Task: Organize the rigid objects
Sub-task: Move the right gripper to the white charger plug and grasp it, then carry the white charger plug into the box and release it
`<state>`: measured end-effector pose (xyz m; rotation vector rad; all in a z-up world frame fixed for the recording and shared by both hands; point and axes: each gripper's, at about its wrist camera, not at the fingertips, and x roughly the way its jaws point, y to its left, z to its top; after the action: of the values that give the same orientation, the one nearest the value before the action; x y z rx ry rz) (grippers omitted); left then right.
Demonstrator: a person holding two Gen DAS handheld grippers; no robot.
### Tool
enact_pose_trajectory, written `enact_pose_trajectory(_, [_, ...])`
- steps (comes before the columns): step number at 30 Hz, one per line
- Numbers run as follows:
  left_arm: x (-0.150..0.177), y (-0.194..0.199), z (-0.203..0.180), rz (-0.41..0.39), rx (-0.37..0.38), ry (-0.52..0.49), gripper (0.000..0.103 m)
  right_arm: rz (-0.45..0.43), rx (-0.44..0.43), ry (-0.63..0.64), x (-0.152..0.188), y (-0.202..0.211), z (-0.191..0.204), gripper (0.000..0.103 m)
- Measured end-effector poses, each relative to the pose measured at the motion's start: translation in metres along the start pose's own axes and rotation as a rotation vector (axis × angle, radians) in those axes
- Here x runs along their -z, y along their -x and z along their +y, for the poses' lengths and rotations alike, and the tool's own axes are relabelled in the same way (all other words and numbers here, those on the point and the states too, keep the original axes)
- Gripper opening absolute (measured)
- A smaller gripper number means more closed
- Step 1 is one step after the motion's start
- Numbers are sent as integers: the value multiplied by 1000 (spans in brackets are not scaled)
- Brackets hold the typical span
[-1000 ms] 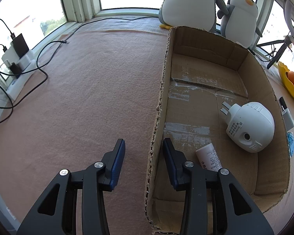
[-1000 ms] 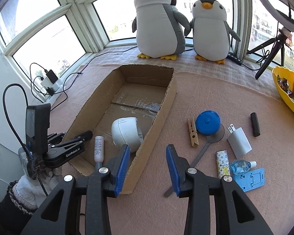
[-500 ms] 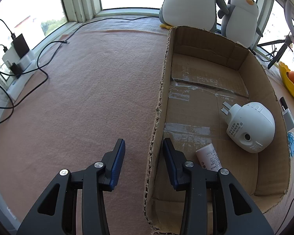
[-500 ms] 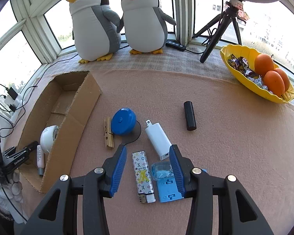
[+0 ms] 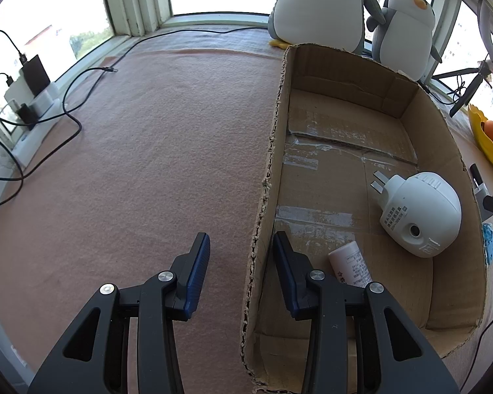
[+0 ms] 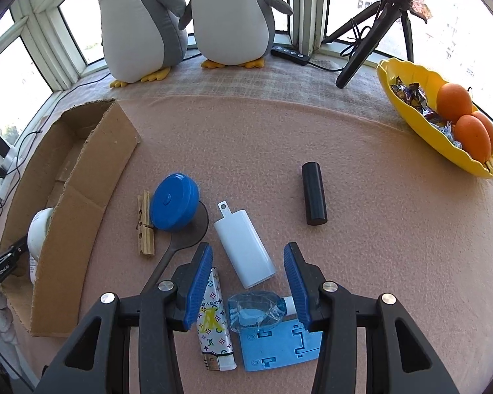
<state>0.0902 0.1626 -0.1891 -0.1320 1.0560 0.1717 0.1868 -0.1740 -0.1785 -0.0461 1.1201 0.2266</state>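
pink felt (image 5: 148,164) covers the whole tabletop here, bright bay windows wrapping its far edge and left edge. two plush penguins (image 6: 141,23) stand at the far edge, a tripod (image 6: 368,32) beside them, and a yellow bowl (image 6: 410,115) of oranges sits at the right edge. a power strip (image 5: 33,105) with cables lies on the left sill. the cardboard box (image 5: 443,131) sits toward the left, with a white plug-in device (image 5: 420,213) and a small white bottle (image 5: 350,267) inside. the left gripper (image 5: 240,234) straddles the box's left wall, jaws apart, clamping nothing. the right gripper (image 6: 248,246) is parted over the loose pile near the front edge. the white charger (image 6: 243,249) lies between its fingers, untouched, with a patterned lighter (image 6: 213,321) and a blue stand (image 6: 279,344) below.
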Motion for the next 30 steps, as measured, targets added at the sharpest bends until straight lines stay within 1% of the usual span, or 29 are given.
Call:
enact_pose_trajectory(4, [0, 0, 0, 0, 1, 2, 38, 9, 3, -3, -2, -6, 0, 39])
enact_pose_trajectory(6, [0, 0, 0, 0, 0, 2, 38, 14, 5, -6, -3, -8, -1, 32])
enact_pose_trajectory(8, [0, 0, 0, 0, 0, 2, 38, 17, 4, -15, -5, -10, -2, 30])
enact_pose_trajectory(12, [1, 0, 0, 0, 0, 3, 38, 25, 9, -19, -6, -13, -4, 21])
enact_pose_trajectory(21, [1, 0, 0, 0, 0, 3, 38, 9, 10, -40, -7, -9, -5, 20])
enact_pose_trajectory(26, [1, 0, 0, 1, 0, 3, 38, -30, 16, -48, -10, 5, -7, 20])
enact_pose_trajectory(30, [2, 0, -1, 0, 0, 5, 38, -60, -7, -63, -14, 21, -4, 20])
